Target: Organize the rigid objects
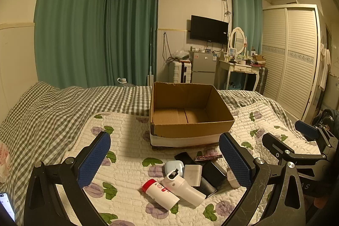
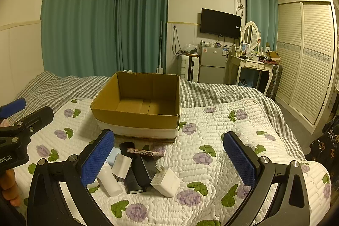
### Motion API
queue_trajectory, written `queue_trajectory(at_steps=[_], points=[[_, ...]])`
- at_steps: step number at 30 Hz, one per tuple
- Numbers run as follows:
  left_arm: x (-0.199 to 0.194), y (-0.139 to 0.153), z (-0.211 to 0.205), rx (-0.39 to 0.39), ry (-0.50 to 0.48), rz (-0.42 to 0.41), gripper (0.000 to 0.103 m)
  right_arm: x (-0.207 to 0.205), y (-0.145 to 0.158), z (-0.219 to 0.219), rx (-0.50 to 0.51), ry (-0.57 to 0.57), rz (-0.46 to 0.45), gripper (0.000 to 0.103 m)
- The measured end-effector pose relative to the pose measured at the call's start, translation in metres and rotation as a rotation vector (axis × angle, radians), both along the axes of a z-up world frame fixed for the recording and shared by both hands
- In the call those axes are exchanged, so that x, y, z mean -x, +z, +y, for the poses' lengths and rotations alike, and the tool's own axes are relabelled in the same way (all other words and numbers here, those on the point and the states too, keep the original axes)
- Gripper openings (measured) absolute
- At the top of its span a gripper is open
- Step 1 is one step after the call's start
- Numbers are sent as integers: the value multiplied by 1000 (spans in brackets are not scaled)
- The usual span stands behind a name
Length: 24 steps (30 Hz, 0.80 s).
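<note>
An empty open cardboard box (image 1: 191, 120) stands on the flowered quilt; it also shows in the right wrist view (image 2: 137, 118). In front of it lies a pile of small objects: a white bottle with a red cap (image 1: 160, 194), a white handheld device (image 1: 184, 186), a white charger (image 1: 192, 175) (image 2: 166, 182), a pale blue case (image 1: 174, 166), several black items (image 1: 214, 174) (image 2: 142, 174) and a patterned flat item (image 2: 146, 153). My left gripper (image 1: 165, 158) is open above the pile. My right gripper (image 2: 169, 154) is open just right of it. Both hold nothing.
The quilt (image 2: 222, 162) lies on a checked bedspread (image 1: 53, 111). A wardrobe (image 2: 307, 60), a dressing table (image 2: 252, 65), a small fridge (image 2: 211, 65) and green curtains (image 1: 95, 31) stand beyond the bed. A phone (image 1: 6, 204) lies at the left.
</note>
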<state>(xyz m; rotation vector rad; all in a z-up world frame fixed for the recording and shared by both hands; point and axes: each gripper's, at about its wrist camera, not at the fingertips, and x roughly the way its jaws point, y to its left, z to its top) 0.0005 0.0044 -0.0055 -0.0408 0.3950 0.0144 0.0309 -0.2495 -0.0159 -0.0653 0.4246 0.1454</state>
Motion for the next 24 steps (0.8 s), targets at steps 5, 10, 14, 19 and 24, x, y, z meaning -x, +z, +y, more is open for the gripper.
queue_trajectory(at_steps=[5, 10, 14, 19, 24], points=[[0, 0, 0, -1, 0, 0, 103, 0, -1, 0, 0, 0, 1, 103], [0, 0, 0, -1, -1, 0, 103, 0, 0, 0, 0, 0, 1, 103], [0, 0, 0, -1, 0, 0, 103, 0, 0, 0, 0, 0, 2, 103], [0, 0, 0, -1, 0, 2, 103, 0, 0, 0, 0, 1, 3, 103], [0, 0, -1, -2, 0, 1, 103, 1, -4, 0, -1, 3, 5, 103]])
